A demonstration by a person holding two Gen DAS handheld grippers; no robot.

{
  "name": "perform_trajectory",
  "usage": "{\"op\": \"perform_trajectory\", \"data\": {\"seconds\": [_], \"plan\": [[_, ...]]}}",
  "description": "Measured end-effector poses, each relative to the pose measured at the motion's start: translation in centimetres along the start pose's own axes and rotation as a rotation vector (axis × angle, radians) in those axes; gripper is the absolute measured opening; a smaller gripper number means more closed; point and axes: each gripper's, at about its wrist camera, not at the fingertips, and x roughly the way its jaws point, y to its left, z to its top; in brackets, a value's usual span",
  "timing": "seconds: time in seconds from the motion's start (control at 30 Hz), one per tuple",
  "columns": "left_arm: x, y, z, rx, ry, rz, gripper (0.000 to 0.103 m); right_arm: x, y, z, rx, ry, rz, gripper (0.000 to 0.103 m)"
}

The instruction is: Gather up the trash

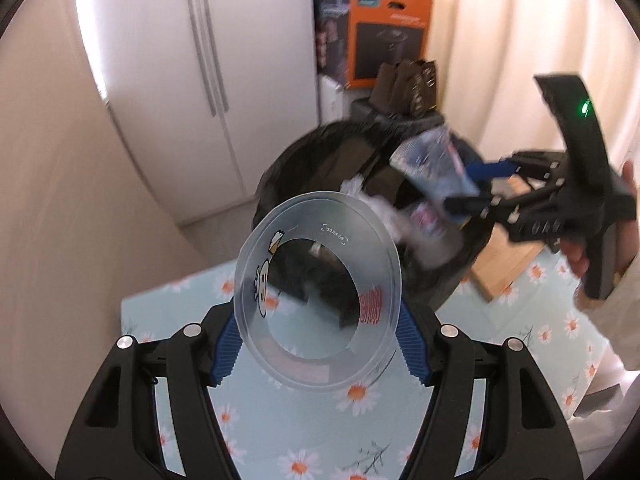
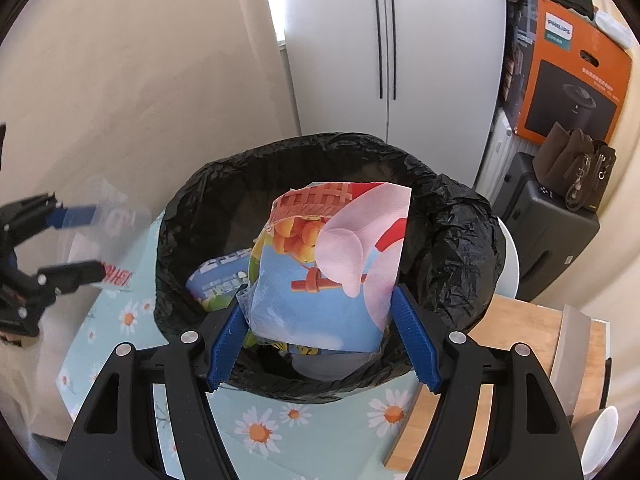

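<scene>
My left gripper (image 1: 318, 350) is shut on a clear plastic cup (image 1: 320, 292) with a cartoon print, held above the table just short of the bin (image 1: 280, 176). My right gripper (image 2: 320, 340) is shut on a colourful snack wrapper (image 2: 332, 264) and holds it over the open mouth of the bin (image 2: 460, 216), which is lined with a black bag and holds other wrappers. In the left wrist view the right gripper (image 1: 472, 188) shows at the right with the wrapper (image 1: 432, 164) over the bin. In the right wrist view the left gripper (image 2: 80, 240) shows at the left with the blurred cup (image 2: 108, 216).
The table has a pale blue daisy-print cloth (image 2: 260, 428). A wooden board (image 2: 500, 340) lies at its right, with a white bowl (image 2: 600, 440) near the edge. Behind stand a white fridge (image 2: 384, 48), an orange box (image 2: 572, 72) and a dark case with a brown bag (image 2: 572, 168).
</scene>
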Motion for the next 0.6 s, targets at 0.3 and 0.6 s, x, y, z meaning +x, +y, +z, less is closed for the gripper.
{"op": "perform_trajectory", "data": {"seconds": [0.3, 0.6], "plan": [[2.4, -0.9, 3.4, 0.072, -0.073, -0.12, 0.077, 0.1, -1.1, -0.2, 0.022, -0.008, -0.023, 0.07], [3.3, -0.1, 3.6, 0.03, -0.135, -0.141, 0.097, -1.1, -1.0, -0.4, -0.024, -0.042, -0.091, 0.088]]}}
